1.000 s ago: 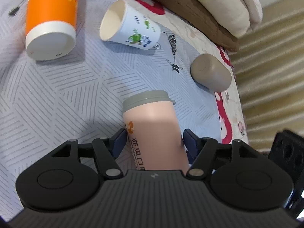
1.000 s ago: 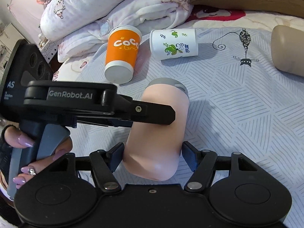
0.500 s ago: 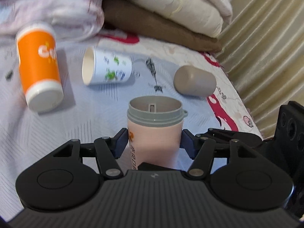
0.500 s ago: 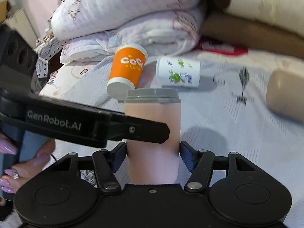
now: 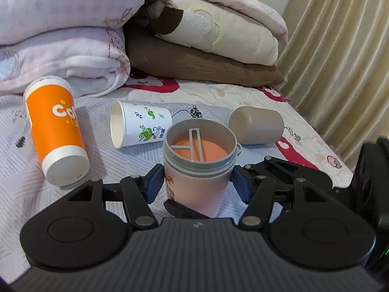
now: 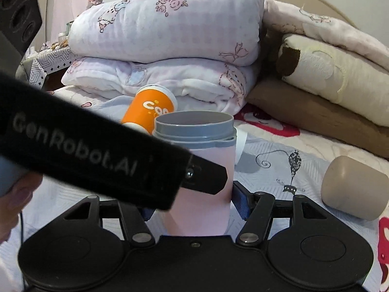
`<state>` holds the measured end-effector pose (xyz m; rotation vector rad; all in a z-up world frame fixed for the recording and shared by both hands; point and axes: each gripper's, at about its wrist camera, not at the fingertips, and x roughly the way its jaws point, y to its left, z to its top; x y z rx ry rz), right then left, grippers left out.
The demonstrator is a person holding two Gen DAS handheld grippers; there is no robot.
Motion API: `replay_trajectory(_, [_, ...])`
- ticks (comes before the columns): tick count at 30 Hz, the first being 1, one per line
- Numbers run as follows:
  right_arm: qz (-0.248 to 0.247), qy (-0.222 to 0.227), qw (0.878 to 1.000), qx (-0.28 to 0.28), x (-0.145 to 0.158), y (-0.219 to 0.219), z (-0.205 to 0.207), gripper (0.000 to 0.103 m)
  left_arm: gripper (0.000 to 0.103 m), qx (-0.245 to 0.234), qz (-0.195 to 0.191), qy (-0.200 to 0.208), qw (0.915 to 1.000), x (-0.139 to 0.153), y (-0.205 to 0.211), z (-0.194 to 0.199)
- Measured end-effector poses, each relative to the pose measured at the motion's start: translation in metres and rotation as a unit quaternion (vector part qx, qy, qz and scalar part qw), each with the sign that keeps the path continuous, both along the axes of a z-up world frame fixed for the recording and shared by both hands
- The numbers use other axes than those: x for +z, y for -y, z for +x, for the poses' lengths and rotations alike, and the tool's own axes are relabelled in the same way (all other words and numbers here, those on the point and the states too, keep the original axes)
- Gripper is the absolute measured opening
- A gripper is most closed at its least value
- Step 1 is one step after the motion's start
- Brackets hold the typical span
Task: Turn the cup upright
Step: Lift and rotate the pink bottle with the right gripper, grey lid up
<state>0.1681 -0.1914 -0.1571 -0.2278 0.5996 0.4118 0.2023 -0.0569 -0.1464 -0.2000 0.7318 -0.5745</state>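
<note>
A pink cup with a grey screw rim (image 5: 198,170) stands upright on the bed, mouth up, and also shows in the right wrist view (image 6: 201,177). My left gripper (image 5: 197,186) has its blue pads against both sides of the cup. My right gripper (image 6: 192,206) is also closed around the cup lower down; its left pad is hidden behind the left gripper's body (image 6: 97,158), which crosses that view.
An orange cup (image 5: 57,131), a white leaf-print paper cup (image 5: 141,127) and a beige cup (image 5: 256,125) lie on their sides on the patterned bedsheet (image 5: 19,187). Folded blankets (image 5: 73,36) are stacked behind. A curtain (image 5: 340,60) hangs at the right bed edge.
Both grippers have turned the pink cup from lying on its side to standing upright, mouth up. Both views have tilted up toward the blankets.
</note>
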Motion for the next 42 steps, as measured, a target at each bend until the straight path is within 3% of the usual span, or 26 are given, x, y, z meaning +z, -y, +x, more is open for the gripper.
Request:
replay_trajectory(3, [-0.02,0.023,1.0,-0.009,-0.01,-0.001,0.0,0.068,0.06,-0.003,-0.002,-0.002,1.0,-0.002,0.003,0.001])
replay_trajectory(8, [0.022,0.023,0.999,-0.013,-0.013,0.007,0.008,0.068,0.06,-0.002,0.019,0.019,0.9996,0.0,0.009,-0.002])
replay_trajectory(14, [0.089,-0.026,0.995,-0.029,-0.019,0.019,0.025,0.07,0.061,-0.013,-0.015,0.012,0.9997,-0.002,0.004,-0.002])
replay_trajectory(26, [0.067,-0.057,0.996,-0.031,-0.02,0.014,0.028,0.074,0.06,0.007,-0.048,-0.027,0.9985,-0.003,-0.005,-0.003])
replay_trajectory(29, [0.053,-0.057,0.996,-0.038,-0.018,0.011,0.027,0.086,0.06,0.007,-0.046,-0.026,0.9986,-0.002,-0.005,-0.003])
replay_trajectory(30, [0.047,-0.054,0.997,-0.039,-0.016,0.01,0.025,0.086,0.06,0.007,-0.046,-0.025,0.9986,-0.002,-0.005,-0.004])
replay_trajectory(33, [0.035,-0.046,0.997,-0.041,-0.013,0.008,0.017,0.084,0.061,0.005,-0.048,-0.022,0.9986,-0.001,-0.005,-0.005])
replay_trajectory(35, [0.037,-0.046,0.998,-0.033,-0.009,0.008,0.012,0.067,0.061,0.005,-0.052,-0.015,0.9985,0.001,-0.006,-0.006])
replay_trajectory(39, [0.038,-0.027,0.998,-0.032,-0.005,0.008,0.007,0.067,0.061,0.003,-0.055,0.005,0.9985,0.009,-0.008,-0.01])
replay_trajectory(42, [0.056,-0.004,0.998,-0.028,-0.007,0.006,0.011,0.067,0.061,0.013,-0.029,0.034,0.9989,0.013,-0.007,-0.012])
